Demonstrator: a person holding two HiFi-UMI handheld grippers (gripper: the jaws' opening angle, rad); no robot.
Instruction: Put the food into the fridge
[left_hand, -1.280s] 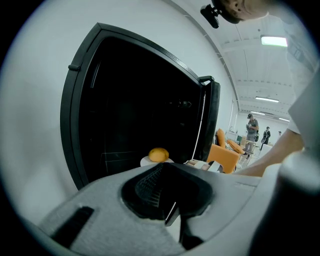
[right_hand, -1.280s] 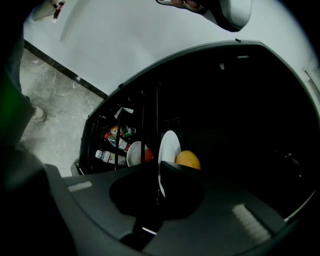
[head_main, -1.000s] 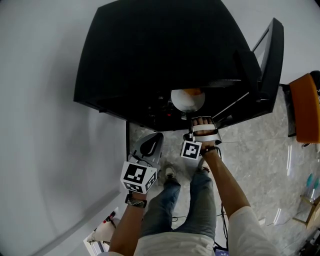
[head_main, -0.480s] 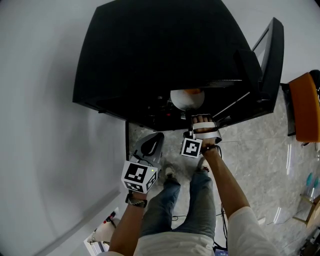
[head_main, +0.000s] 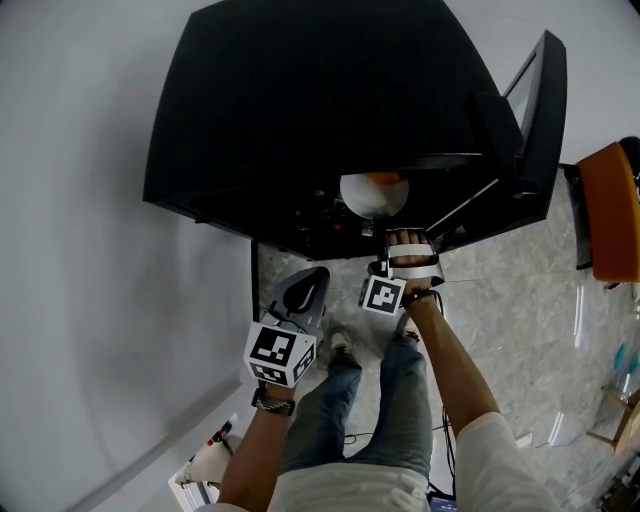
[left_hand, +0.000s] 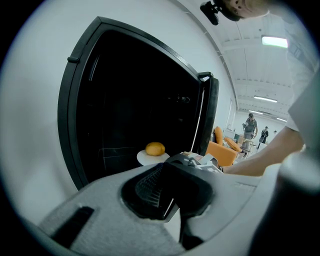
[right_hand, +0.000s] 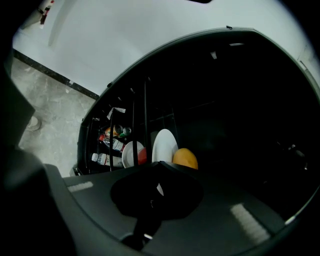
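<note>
Nearest, at the bottom of the head view: legs in blue jeans (head_main: 340, 420) above a grey marbled floor (head_main: 500, 310).

Just ahead at left, the left gripper (left_hand: 167, 167), topped by its black-and-white marker cube (head_main: 278, 353) and held back from the fridge. Jaws drawn together, only a thin sliver of light between the ribbed pads, gripping nothing.

Farther forward at right, the right gripper (right_hand: 159, 167), reaching to the fridge opening. Jaws just closed and now fully together, nothing between them.

Directly beyond those jaws, inside the tall black fridge (head_main: 320, 100), a round white plate (right_hand: 162, 142) on a shelf, carrying a round orange-yellow piece of food (right_hand: 185, 158). Plate close to the jaw tips, contact impossible to judge.

Beside the plate, a white bowl (right_hand: 131, 152) with something red in it, and small bottles (right_hand: 102, 159), too small to identify.

Black fridge door (head_main: 545, 120) swung open at right. Past the door, an orange chair (head_main: 610, 215) on the floor.
</note>
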